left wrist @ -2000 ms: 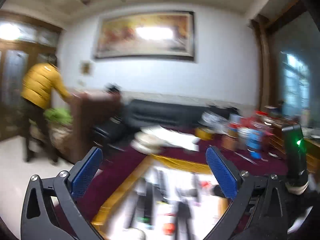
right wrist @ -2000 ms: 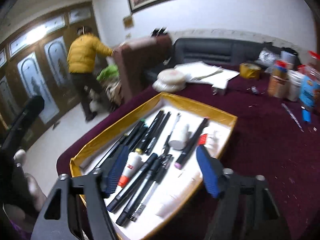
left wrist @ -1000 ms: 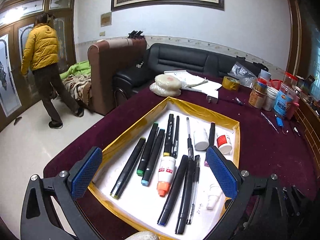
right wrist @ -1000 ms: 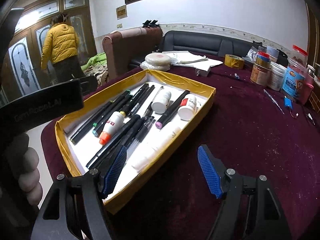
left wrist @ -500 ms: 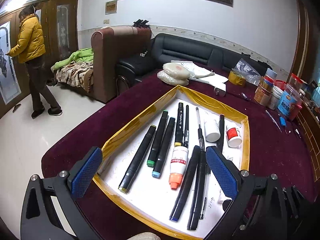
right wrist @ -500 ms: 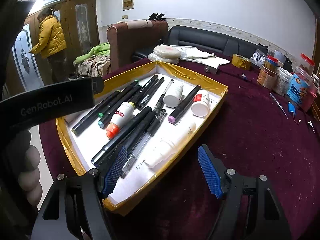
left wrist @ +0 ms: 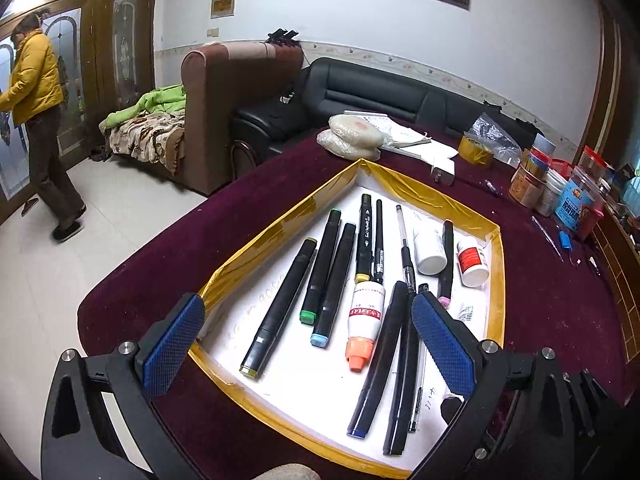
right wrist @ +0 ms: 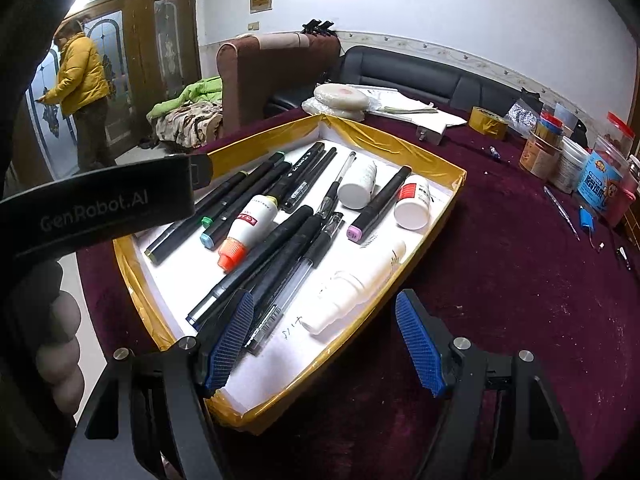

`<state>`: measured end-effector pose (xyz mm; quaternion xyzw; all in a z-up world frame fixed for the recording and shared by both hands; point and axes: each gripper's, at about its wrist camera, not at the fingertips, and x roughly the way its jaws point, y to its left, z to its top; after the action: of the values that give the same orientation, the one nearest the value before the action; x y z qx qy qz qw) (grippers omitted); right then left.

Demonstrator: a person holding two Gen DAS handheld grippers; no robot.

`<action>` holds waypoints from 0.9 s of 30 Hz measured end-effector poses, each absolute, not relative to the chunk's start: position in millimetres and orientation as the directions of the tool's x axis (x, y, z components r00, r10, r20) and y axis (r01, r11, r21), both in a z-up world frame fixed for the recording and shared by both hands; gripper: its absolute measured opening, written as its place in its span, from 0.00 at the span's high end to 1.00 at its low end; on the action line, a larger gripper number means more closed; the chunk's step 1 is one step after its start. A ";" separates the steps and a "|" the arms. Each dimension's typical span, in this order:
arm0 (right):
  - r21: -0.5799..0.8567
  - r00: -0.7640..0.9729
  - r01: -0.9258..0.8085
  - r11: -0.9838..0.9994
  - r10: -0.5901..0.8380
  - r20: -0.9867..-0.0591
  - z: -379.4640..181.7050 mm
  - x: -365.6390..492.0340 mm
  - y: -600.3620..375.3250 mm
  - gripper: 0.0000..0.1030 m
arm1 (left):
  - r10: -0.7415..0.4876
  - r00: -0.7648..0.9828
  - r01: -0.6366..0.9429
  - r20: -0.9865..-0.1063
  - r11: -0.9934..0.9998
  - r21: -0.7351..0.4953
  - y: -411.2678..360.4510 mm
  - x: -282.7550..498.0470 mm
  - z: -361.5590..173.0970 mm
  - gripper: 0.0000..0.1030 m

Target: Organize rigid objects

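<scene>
A shallow white tray with a gold rim (left wrist: 280, 224) (right wrist: 424, 252) sits on a maroon table. It holds several black markers (left wrist: 284, 304) and pens (right wrist: 292, 272), a white glue bottle with an orange cap (left wrist: 364, 320) (right wrist: 248, 228), two small white bottles (left wrist: 472, 260) (right wrist: 412, 202) and a white tube (right wrist: 356, 288). My left gripper (left wrist: 308, 344) is open and empty, above the tray's near end. My right gripper (right wrist: 324, 344) is open and empty, over the tray's near right corner. The left gripper's body (right wrist: 100, 208) shows in the right wrist view.
Jars and tins (left wrist: 560, 196) (right wrist: 576, 168), a tape roll (right wrist: 488, 122), papers (left wrist: 412, 140) and a bagged round item (left wrist: 352, 136) lie on the far table. Loose small tools lie at right (right wrist: 588, 220). Sofas stand behind. A person in yellow (left wrist: 36, 120) stands far left.
Both grippers have come down and closer to the tray, which now fills more of each view. Both stay open and empty. The person in yellow has walked left.
</scene>
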<state>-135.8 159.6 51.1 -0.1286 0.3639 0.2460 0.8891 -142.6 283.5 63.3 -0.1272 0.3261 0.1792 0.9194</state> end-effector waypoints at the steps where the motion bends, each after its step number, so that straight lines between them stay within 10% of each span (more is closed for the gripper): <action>1: -0.050 0.613 -0.531 0.846 0.344 -0.711 51.0 -135.5 159.9 0.33 | 0.245 0.722 -0.412 -0.647 0.903 -0.118 283.9 -142.7 62.7 0.00; 27: 0.006 0.607 -0.474 0.880 0.332 -0.722 51.5 -116.8 129.4 0.33 | 0.270 0.684 -0.409 -0.678 0.911 -0.050 270.0 -137.1 58.8 0.00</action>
<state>-116.8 129.4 51.5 -0.0935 0.3813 0.2260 0.8915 -137.1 270.0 58.8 -0.0993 0.3513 0.1861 0.9122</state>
